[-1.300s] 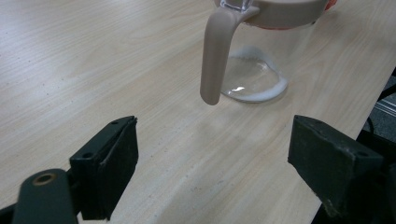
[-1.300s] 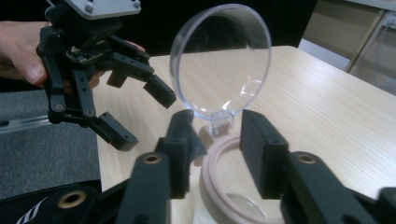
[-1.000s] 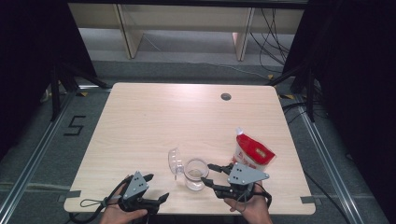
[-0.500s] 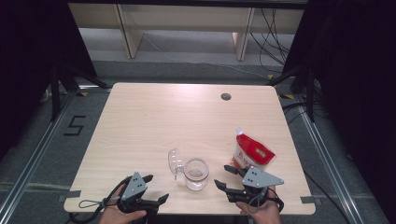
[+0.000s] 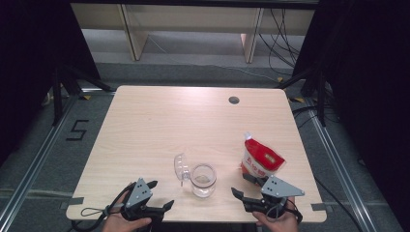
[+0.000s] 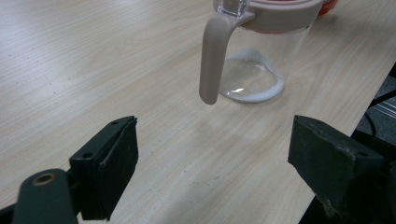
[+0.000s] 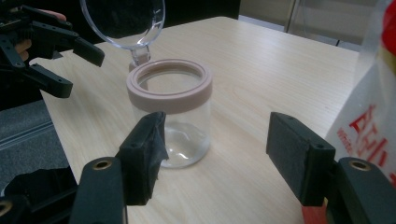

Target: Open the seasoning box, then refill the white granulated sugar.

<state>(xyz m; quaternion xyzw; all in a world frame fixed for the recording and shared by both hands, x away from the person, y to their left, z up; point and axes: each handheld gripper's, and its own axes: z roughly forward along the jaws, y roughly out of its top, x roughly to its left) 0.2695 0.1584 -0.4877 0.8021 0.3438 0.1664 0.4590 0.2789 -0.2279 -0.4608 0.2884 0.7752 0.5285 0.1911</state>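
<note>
Both the left gripper (image 5: pixel 154 198) and right gripper (image 5: pixel 247 190) hung spread and empty flanking the clear glass jar with pink rim and flipped-open lid (image 5: pixel 202 180) near the table's front edge, so steadying it before lifting the red-and-white pouch (image 5: pixel 260 158) seemed wise.

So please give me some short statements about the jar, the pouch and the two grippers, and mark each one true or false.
1. The clear jar has its lid flipped open. True.
2. The left gripper is shut on the jar's handle. False: its jaws stand open, apart from the handle.
3. The red and white pouch stands upright on the table. True.
4. The right gripper holds the pouch. False: its jaws are open and hold nothing.
5. The jar is full to its rim. False: it looks almost empty, with only a little white matter at the bottom.
</note>
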